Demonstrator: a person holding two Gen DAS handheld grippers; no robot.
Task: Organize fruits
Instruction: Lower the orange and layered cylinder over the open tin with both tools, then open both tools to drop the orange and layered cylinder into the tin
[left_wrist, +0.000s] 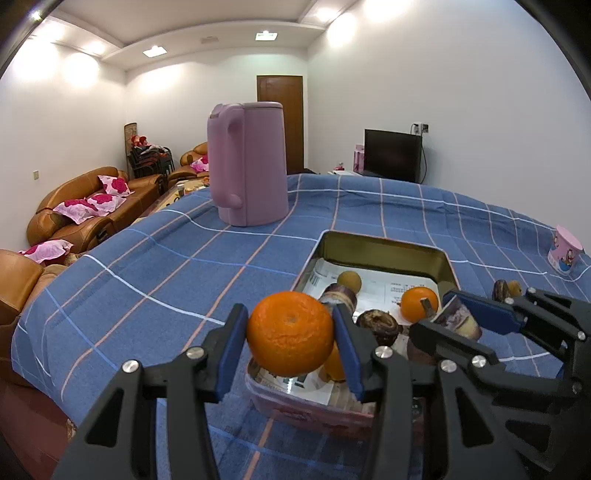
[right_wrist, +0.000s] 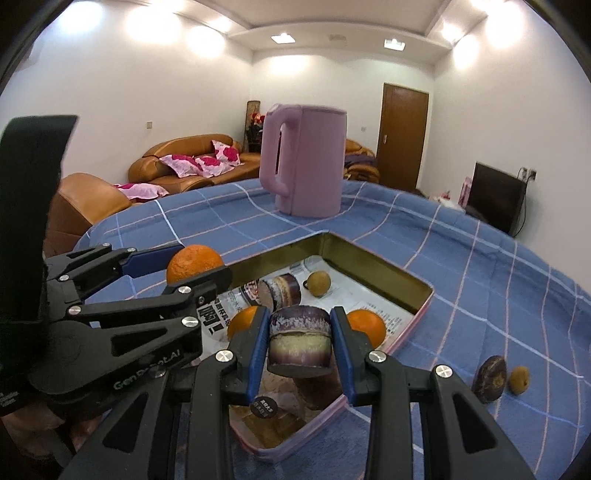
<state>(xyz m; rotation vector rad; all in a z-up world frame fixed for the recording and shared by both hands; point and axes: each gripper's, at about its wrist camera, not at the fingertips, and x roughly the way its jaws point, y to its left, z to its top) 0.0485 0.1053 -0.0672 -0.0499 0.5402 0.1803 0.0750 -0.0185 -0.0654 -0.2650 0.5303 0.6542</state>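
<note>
My left gripper (left_wrist: 290, 334) is shut on an orange (left_wrist: 290, 332) and holds it above the near left corner of the pink-rimmed tin tray (left_wrist: 384, 245). It also shows in the right wrist view (right_wrist: 192, 264). My right gripper (right_wrist: 299, 341) is shut on a purple sugarcane piece (right_wrist: 299, 339) above the tray's near end (right_wrist: 376, 266). It also shows in the left wrist view (left_wrist: 460, 315). In the paper-lined tray lie two oranges (right_wrist: 367, 326), other sugarcane pieces (right_wrist: 280, 290) and a small brown longan (right_wrist: 318, 282).
A pink kettle (left_wrist: 251, 166) stands on the blue checked tablecloth behind the tray. A sugarcane piece (right_wrist: 489, 378) and a longan (right_wrist: 519, 380) lie on the cloth right of the tray. A pink cup (left_wrist: 565, 251) stands at the far right. Brown sofas are left of the table.
</note>
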